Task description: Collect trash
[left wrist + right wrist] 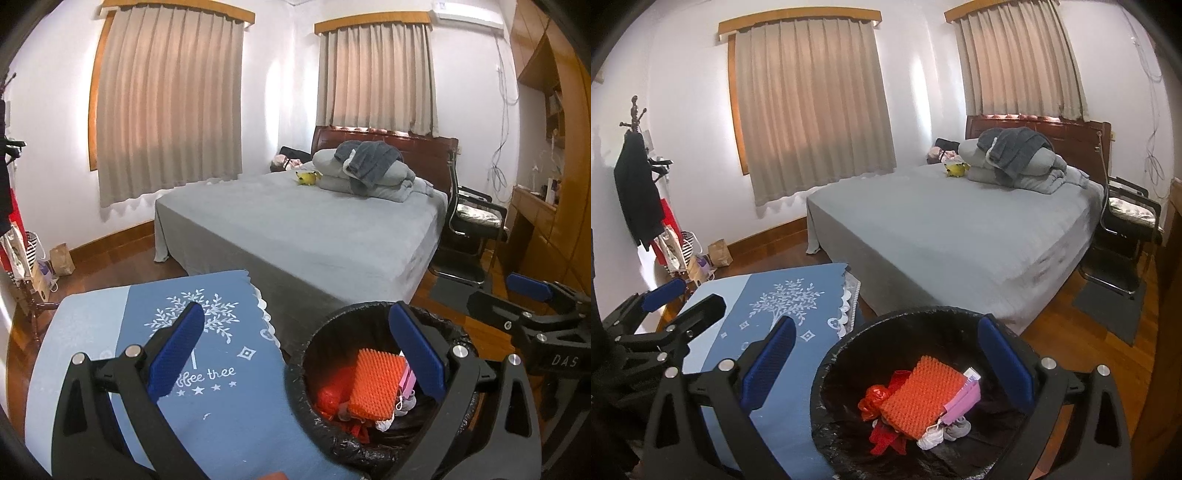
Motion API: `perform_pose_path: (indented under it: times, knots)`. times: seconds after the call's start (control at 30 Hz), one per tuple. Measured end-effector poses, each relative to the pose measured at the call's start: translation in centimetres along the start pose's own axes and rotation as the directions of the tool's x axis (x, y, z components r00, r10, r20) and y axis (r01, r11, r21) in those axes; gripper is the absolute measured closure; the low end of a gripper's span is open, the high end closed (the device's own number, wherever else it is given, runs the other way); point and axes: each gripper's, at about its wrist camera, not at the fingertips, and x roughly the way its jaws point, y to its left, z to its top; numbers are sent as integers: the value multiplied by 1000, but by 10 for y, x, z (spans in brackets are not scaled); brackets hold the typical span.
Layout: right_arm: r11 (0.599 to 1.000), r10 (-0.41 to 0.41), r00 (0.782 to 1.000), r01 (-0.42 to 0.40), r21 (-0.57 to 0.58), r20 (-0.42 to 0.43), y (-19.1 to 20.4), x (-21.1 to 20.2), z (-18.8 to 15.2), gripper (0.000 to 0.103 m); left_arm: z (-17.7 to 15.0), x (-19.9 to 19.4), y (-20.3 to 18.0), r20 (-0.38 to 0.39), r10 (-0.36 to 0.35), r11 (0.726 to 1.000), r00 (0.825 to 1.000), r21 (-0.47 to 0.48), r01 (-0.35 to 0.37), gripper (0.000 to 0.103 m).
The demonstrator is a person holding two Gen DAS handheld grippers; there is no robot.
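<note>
Over on the far left there's a coat rack with a dark jacket on it, and some bags sitting on the wood floor by the wall. Next comes a small table with a blue cloth, tree print on it. The left gripper hangs with its fingers spread wide and nothing between them, one pad over the cloth and the other over the bin. The trash bin, lined with a black bag, stands just beside the table, right at the foot of the bed. Inside it lies the trash: an orange bumpy pad on top, red crumpled plastic to its left, and a pink packet and some white and grey scraps on its right. The right gripper is wide open too, empty, poised above the bin. Far right, a black chair sits beside the bed.
</note>
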Motion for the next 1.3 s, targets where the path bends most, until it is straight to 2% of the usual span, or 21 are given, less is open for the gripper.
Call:
perform_pose_path:
  times: [1.3]
  knots:
    - [1000, 2, 1000, -2, -15, 0, 10, -1, 0, 6, 5, -6, 8, 12, 22, 1000, 1000, -8, -22, 6]
